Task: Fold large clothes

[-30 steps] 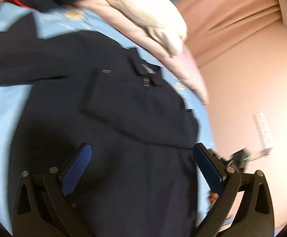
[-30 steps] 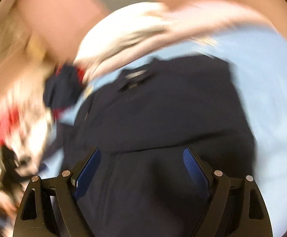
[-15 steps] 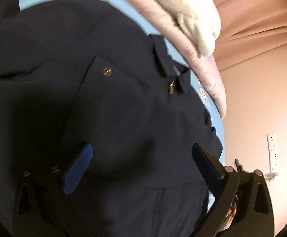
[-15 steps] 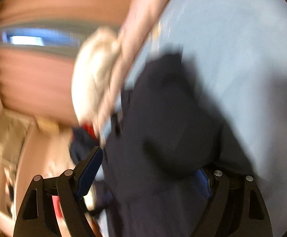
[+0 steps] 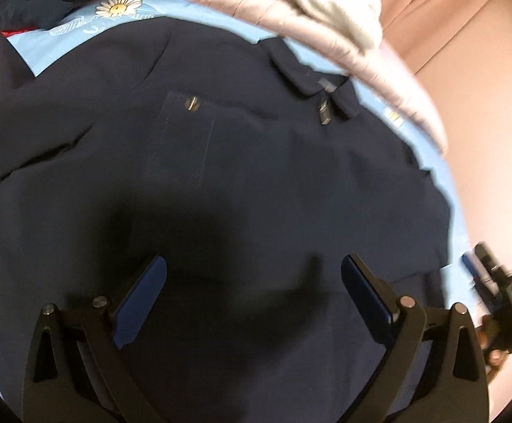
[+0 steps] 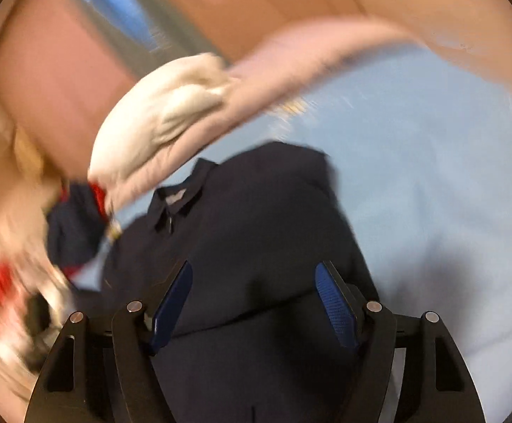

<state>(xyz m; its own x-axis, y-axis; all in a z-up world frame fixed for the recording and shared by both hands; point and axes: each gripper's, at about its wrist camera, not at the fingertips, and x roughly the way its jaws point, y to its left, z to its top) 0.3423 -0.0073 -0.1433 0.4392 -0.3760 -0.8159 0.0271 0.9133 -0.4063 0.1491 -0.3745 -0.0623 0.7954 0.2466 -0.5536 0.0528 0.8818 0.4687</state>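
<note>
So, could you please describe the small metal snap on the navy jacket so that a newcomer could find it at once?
Start at the light blue bedsheet, where the navy jacket lies spread flat, collar toward the pink quilt. On its chest is a stitched rectangular pocket, and the snap sits near that pocket's top edge. Unlike the zipper pull hanging below the collar, it is small, round and brassy.

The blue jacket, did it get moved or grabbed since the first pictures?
No grab. The left hand-held gripper moved in closer over the navy jacket; its chest pocket snap now looks bigger. The right hand-held gripper swung sideways, then back, facing the collar again. Both stayed open; the jacket stayed flat on the light blue sheet.
</note>
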